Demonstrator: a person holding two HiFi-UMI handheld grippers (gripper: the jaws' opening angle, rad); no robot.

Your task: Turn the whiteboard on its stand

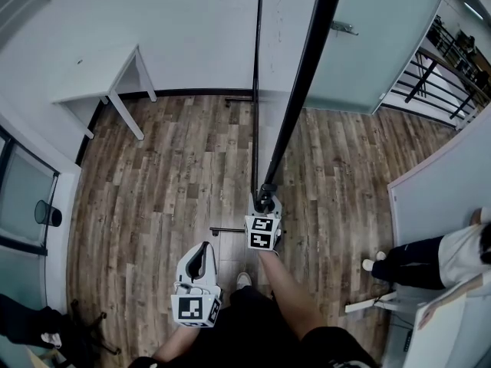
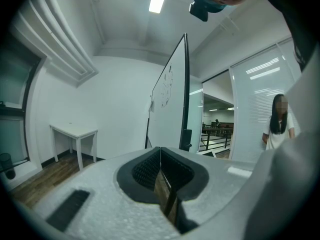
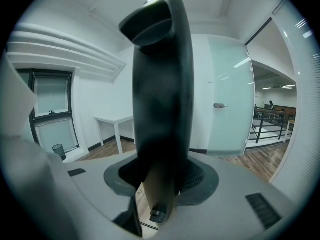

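Observation:
The whiteboard [image 1: 303, 75] shows edge-on in the head view, as a black frame line slanting from the top down to my right gripper [image 1: 266, 199]. That gripper is shut on the frame's lower corner. In the right gripper view the black frame [image 3: 160, 84] fills the space between the pads of the right gripper [image 3: 160, 176]. A thin stand upright [image 1: 256, 90] runs beside the board, with a foot bar [image 1: 229, 231] on the floor. My left gripper [image 1: 203, 261] hangs lower left, shut on nothing and apart from the board. From the left gripper [image 2: 160, 154] the white board face [image 2: 170, 109] stands ahead.
A white table [image 1: 103, 79] stands against the far-left wall, and a frosted glass door [image 1: 368, 44] is at the back right. A person [image 1: 430, 259] stands at the right beside a partition. A dark bin [image 1: 47, 215] sits at the left, and railings [image 1: 441, 75] lie beyond the door.

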